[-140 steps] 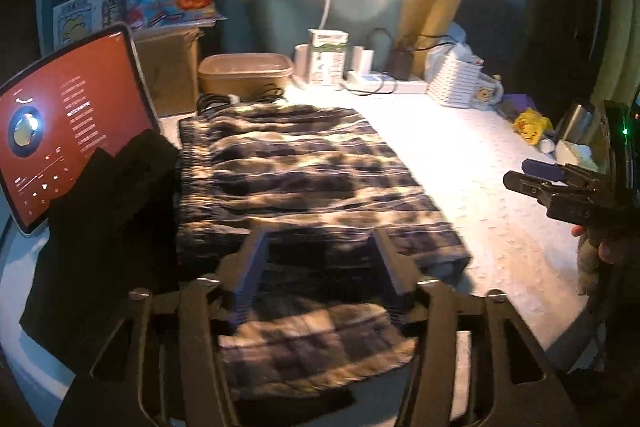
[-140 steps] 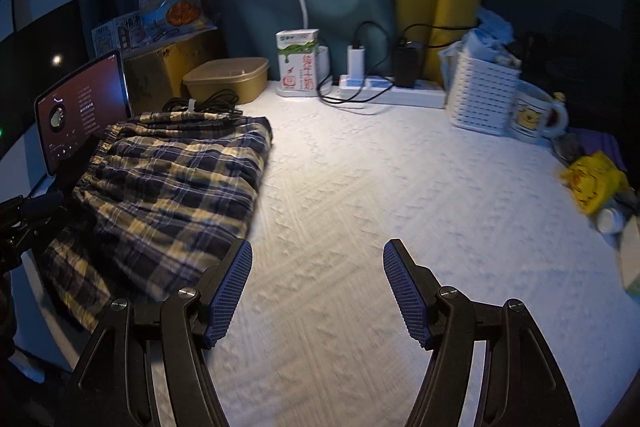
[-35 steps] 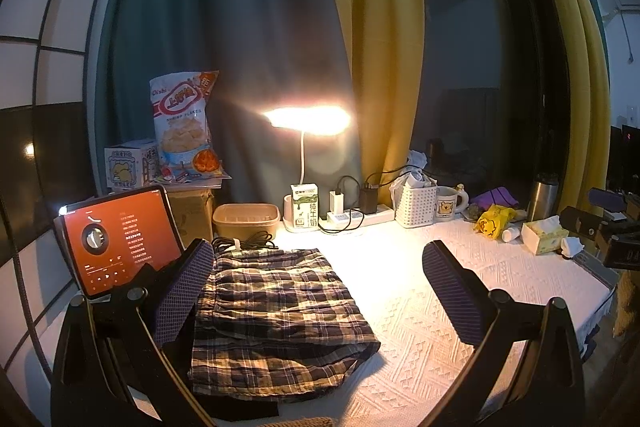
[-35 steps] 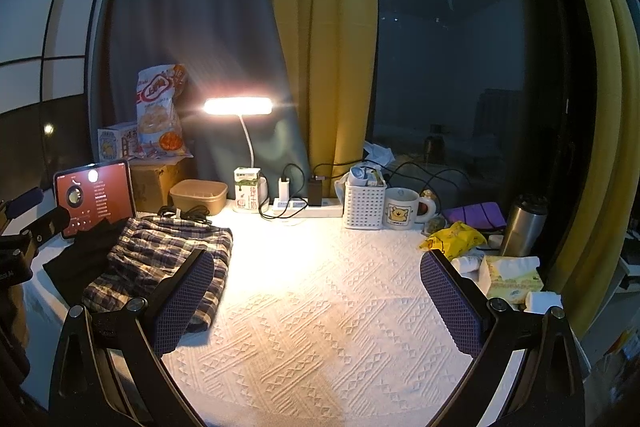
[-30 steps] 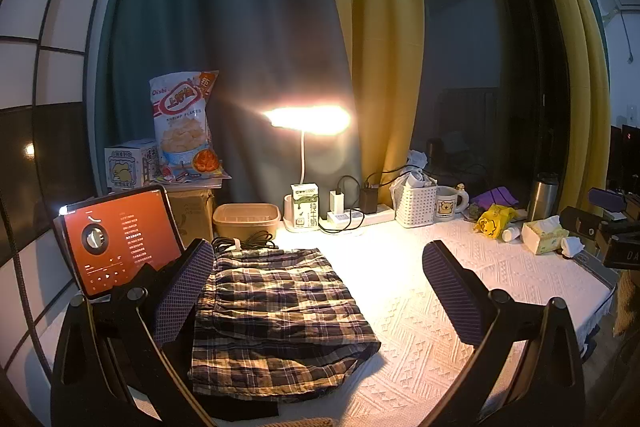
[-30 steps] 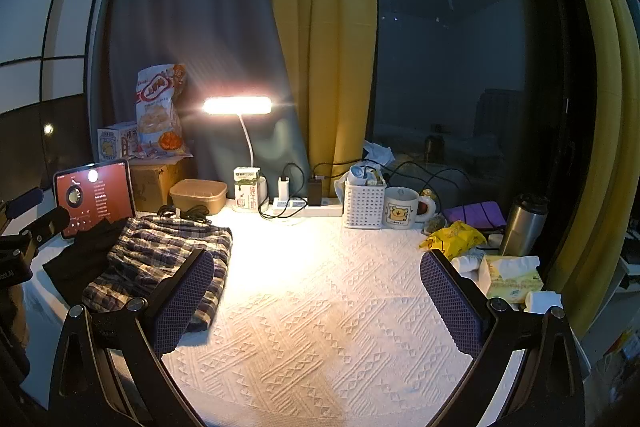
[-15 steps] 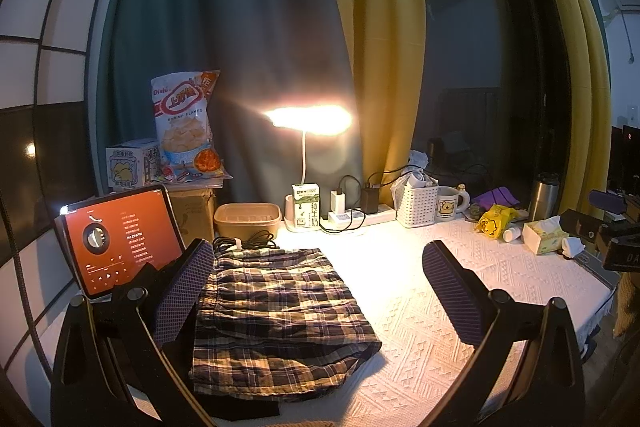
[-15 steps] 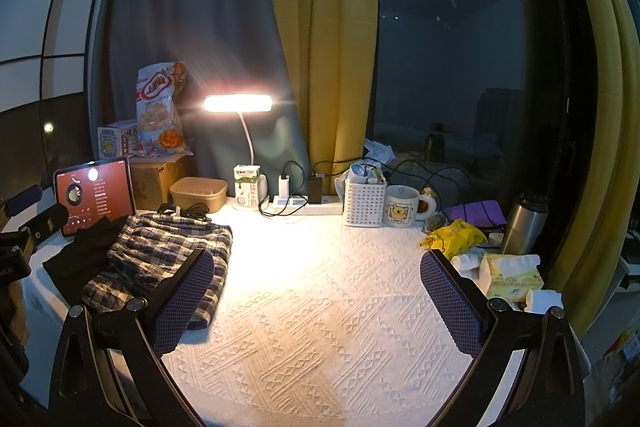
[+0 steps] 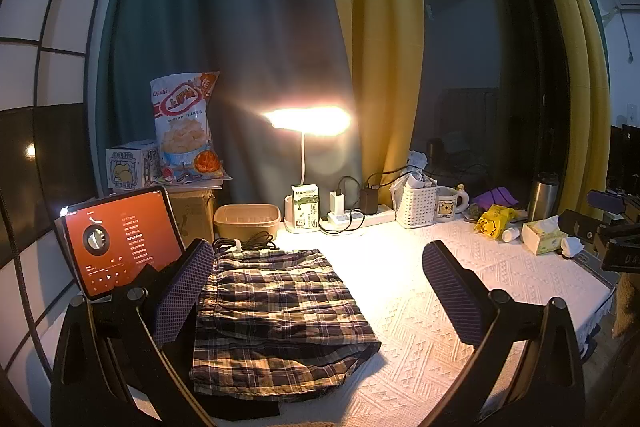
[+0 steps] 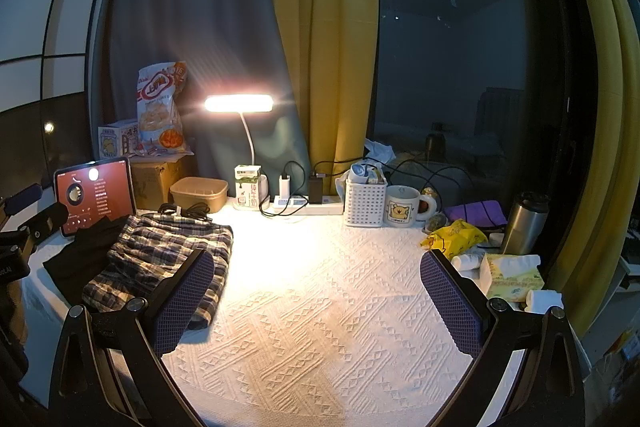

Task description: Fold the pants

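The plaid pants (image 9: 276,311) lie folded in a flat stack at the left of the white table, on a dark cloth (image 9: 240,407). They also show in the right wrist view (image 10: 160,259). My left gripper (image 9: 316,291) is open and empty, held back above the table's near edge, its left finger over the pants' left side. My right gripper (image 10: 316,303) is open and empty over the bare white tablecloth (image 10: 320,307), to the right of the pants. The right gripper also shows at the right edge of the left wrist view (image 9: 604,227).
A lit tablet (image 9: 120,239) leans at the left behind the pants. At the back stand a desk lamp (image 9: 308,119), a brown tub (image 9: 246,221), a milk carton (image 9: 305,207), a power strip (image 9: 356,217), a white basket (image 9: 414,205) and a mug (image 9: 448,203). A tissue pack (image 10: 512,277) and flask (image 10: 524,223) sit at the right.
Since 4.7 s ago both grippers have pulled up and back from the table and opened wider. Over the last second nothing has visibly moved.
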`<state>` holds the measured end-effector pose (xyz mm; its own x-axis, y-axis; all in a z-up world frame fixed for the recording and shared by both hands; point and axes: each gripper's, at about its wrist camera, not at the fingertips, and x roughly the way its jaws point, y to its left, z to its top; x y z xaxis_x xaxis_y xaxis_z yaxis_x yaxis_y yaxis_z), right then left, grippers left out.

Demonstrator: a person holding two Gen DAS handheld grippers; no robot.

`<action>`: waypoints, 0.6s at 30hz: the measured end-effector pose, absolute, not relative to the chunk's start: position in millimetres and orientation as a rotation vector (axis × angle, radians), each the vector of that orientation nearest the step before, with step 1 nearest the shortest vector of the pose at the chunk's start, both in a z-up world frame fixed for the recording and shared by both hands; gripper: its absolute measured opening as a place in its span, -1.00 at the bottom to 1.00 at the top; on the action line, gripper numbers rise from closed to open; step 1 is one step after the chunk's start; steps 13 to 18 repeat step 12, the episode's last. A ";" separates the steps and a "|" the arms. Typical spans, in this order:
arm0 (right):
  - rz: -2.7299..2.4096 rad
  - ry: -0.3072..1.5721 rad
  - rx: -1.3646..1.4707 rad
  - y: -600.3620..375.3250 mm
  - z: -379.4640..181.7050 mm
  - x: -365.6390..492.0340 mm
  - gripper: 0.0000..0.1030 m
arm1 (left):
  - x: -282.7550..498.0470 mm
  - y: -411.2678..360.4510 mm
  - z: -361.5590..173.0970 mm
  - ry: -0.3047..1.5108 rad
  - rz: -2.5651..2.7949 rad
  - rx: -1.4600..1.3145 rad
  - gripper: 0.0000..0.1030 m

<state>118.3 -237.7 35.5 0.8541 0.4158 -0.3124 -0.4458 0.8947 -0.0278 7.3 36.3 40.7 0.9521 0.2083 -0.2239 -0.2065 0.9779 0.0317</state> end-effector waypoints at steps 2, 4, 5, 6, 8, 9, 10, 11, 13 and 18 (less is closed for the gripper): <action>0.454 0.306 -0.100 -237.7 35.5 118.2 1.00 | 7.3 35.9 40.6 0.228 0.211 0.007 1.00; 0.454 0.306 -0.101 -237.7 35.4 118.2 1.00 | 7.4 35.6 40.5 0.228 0.212 0.008 1.00; 0.454 0.306 -0.100 -237.7 35.4 118.2 1.00 | 7.3 35.5 40.4 0.229 0.211 0.007 1.00; 0.454 0.306 -0.100 -237.7 35.4 118.2 1.00 | 7.4 36.0 40.3 0.230 0.211 0.005 1.00; 0.454 0.306 -0.101 -237.8 35.4 117.7 1.00 | 6.9 36.3 40.6 0.230 0.209 0.004 1.00; 0.454 0.306 -0.100 -237.7 35.3 118.0 1.00 | 6.6 36.5 40.8 0.231 0.208 0.001 1.00; 0.453 0.306 -0.100 -237.5 35.3 118.1 1.00 | 6.2 37.7 41.7 0.230 0.203 -0.001 1.00; 0.454 0.306 -0.100 -237.7 35.3 118.2 1.00 | 5.5 38.0 42.2 0.226 0.200 -0.004 1.00; 0.454 0.307 -0.099 -237.7 35.2 118.2 1.00 | 4.7 38.6 42.8 0.220 0.198 -0.006 1.00; 0.454 0.307 -0.099 -237.7 35.2 118.2 1.00 | 4.7 38.6 42.8 0.220 0.198 -0.006 1.00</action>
